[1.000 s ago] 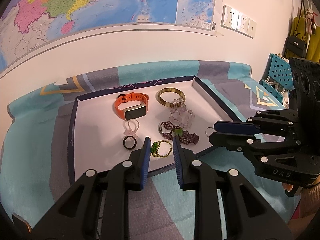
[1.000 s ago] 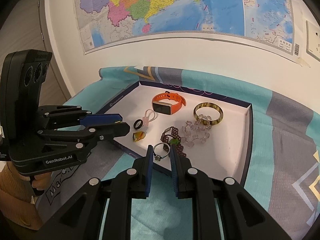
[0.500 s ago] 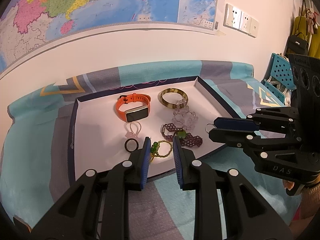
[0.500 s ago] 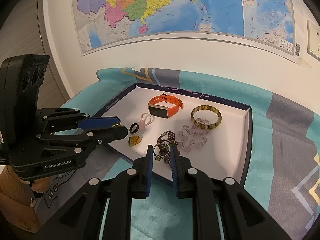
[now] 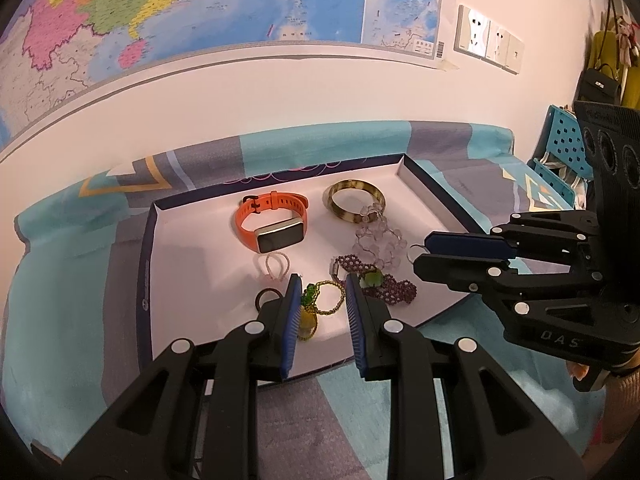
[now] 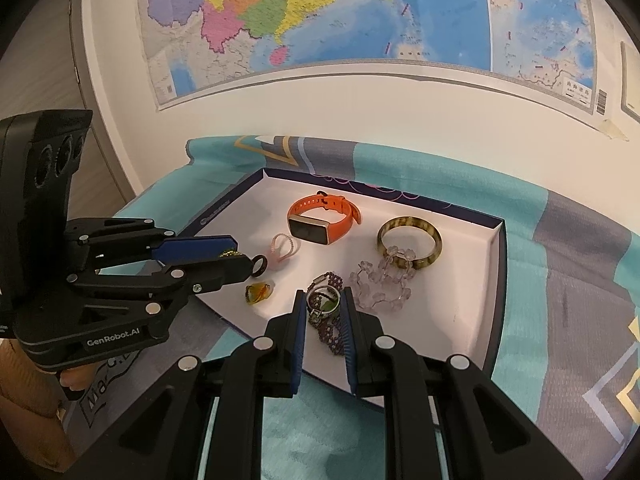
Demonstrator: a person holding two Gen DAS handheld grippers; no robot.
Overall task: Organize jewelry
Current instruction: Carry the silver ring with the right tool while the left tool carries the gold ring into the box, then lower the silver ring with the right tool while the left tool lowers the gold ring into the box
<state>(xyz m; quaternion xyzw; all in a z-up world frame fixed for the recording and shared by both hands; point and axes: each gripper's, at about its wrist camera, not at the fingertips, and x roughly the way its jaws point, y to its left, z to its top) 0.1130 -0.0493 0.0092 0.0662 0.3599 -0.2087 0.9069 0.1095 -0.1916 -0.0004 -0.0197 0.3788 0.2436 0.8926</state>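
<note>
A shallow white cardboard tray with a dark blue rim (image 5: 149,240) lies on a teal-and-grey patterned cloth (image 5: 80,280) against a white wall hung with a large colourful map (image 5: 200,12). In the tray lie an orange silicone smartwatch (image 5: 274,224), a mottled brown-and-yellow bangle (image 5: 354,200) with a clear crystal bead bracelet (image 5: 378,236) draped over its near edge, a pale pink looped ring (image 5: 274,266), a black band ring (image 5: 266,298) and a dark purple woven bead bracelet (image 5: 384,284). The left gripper (image 5: 320,304) hovers over the near part of the tray, its blue-padded fingers a narrow gap apart, with a thin gold chain carrying green beads and a yellow pendant (image 5: 316,304) between them; whether the pads press on it I cannot tell. The right gripper (image 6: 322,312) has its fingers drawn close on either side of a silver metal ring (image 6: 322,300), which sits above the purple bracelet; the pads seem to touch the ring.
</note>
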